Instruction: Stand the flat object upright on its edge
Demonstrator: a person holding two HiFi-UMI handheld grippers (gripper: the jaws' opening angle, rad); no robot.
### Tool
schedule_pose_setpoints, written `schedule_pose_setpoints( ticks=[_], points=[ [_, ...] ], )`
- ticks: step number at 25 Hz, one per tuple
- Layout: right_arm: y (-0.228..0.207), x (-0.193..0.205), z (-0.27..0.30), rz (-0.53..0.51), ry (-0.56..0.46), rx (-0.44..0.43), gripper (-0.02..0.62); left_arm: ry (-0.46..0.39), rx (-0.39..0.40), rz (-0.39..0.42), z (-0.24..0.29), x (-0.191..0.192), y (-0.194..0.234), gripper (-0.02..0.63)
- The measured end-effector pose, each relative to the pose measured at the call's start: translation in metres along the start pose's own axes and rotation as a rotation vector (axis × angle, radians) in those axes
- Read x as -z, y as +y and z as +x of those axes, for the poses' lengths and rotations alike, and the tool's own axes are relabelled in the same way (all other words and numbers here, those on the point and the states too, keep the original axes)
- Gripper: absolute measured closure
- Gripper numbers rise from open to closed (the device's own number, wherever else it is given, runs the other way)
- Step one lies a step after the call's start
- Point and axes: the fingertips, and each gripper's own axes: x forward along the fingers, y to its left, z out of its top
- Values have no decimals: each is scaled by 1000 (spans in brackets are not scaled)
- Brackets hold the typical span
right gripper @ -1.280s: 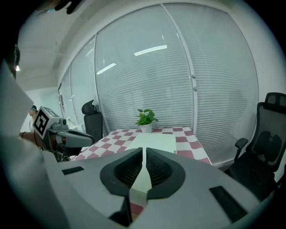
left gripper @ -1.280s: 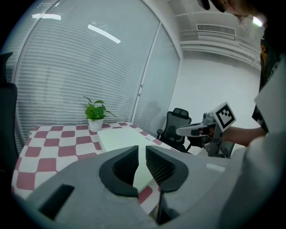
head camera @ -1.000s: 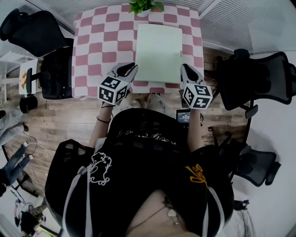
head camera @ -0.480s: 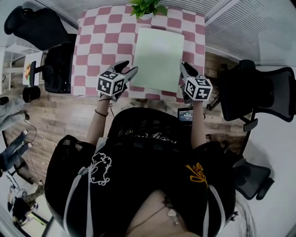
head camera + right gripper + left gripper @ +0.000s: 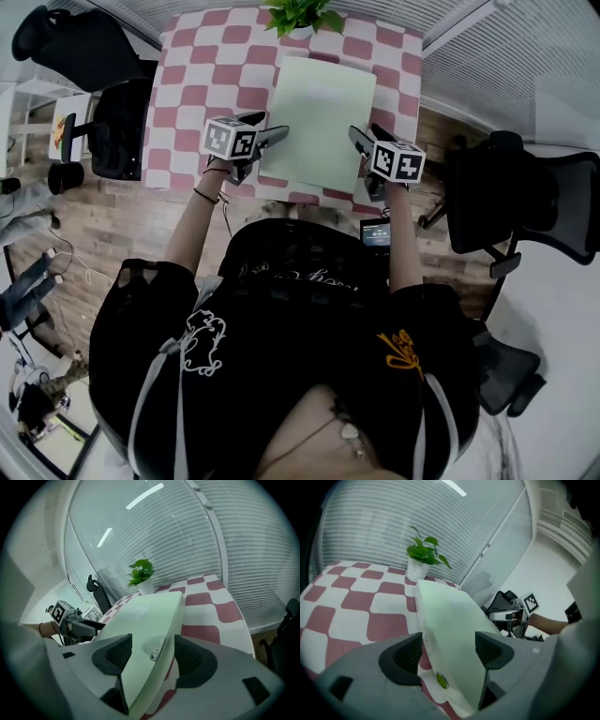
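The flat object (image 5: 319,122) is a pale green slab lying flat on the pink-and-white checked table (image 5: 202,84). My left gripper (image 5: 267,141) is at its near left corner. In the left gripper view the slab's (image 5: 450,616) corner sits between the left gripper's (image 5: 447,651) jaws, which are opening, and the pads do not clamp it. My right gripper (image 5: 361,145) is at the near right corner. Its jaws are opening too: the right gripper (image 5: 152,651) straddles the slab's (image 5: 140,616) edge without pressing on it.
A potted green plant (image 5: 300,14) stands at the table's far edge, just beyond the slab. Black office chairs stand on the left (image 5: 112,122) and right (image 5: 506,187) of the table. A small device with a lit screen (image 5: 375,232) sits by the near edge.
Both grippers moved forward from the table's near edge to the slab's near corners, and their jaws have opened around its edges. The slab still lies flat.
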Motion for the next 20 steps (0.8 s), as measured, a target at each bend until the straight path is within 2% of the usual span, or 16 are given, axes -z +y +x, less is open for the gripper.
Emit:
schedule_pose_setpoints(
  ticks=[3,6,11,14,20],
  points=[
    [-2,7,12,75,35,-36,339,-26,76,-103,12,-6,0,218],
    [-3,12,20,150,47,-61,333,-13,89,-160,24,-2,6,215],
    [-7,14,23,187,44,-90,325,-17,129,-261,33,5,8,213],
    [-6,14,23,200,53,-97,327,-24,130,-266,32,5,8,213],
    [-4,11,14,149,34,-33,327,-44,81,-207,23,0,1,215]
  ],
)
